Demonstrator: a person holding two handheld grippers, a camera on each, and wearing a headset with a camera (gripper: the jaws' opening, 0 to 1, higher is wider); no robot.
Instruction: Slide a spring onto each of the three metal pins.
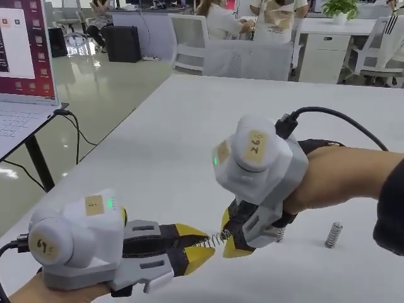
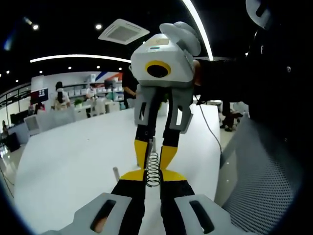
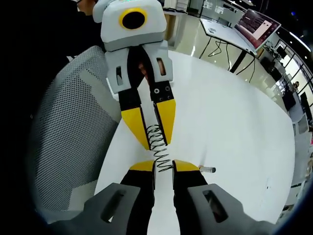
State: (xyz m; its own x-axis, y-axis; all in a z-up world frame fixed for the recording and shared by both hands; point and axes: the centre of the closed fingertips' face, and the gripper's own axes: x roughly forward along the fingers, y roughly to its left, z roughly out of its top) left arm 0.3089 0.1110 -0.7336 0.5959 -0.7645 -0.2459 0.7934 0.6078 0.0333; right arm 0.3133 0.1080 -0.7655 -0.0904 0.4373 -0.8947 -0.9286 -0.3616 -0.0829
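A thin coil spring (image 1: 213,239) hangs in the air between my two grippers, low over the white table (image 1: 189,139). My left gripper (image 1: 203,245) is shut on one end of it and my right gripper (image 1: 228,237) on the other. The left gripper view has the spring (image 2: 153,169) running from my left gripper (image 2: 153,175) up to the facing right gripper (image 2: 154,152). In the right gripper view the spring (image 3: 159,144) joins my right gripper (image 3: 164,166) to the left gripper (image 3: 152,129). A metal pin (image 3: 207,169) (image 2: 116,172) rests on the table.
Another spring (image 1: 333,234) stands on the table to the right, and one more (image 1: 279,235) peeks out behind my right gripper. A laptop (image 1: 25,63) sits on a side stand at left. A mesh chair (image 3: 63,137) is close by. People sit at desks far behind.
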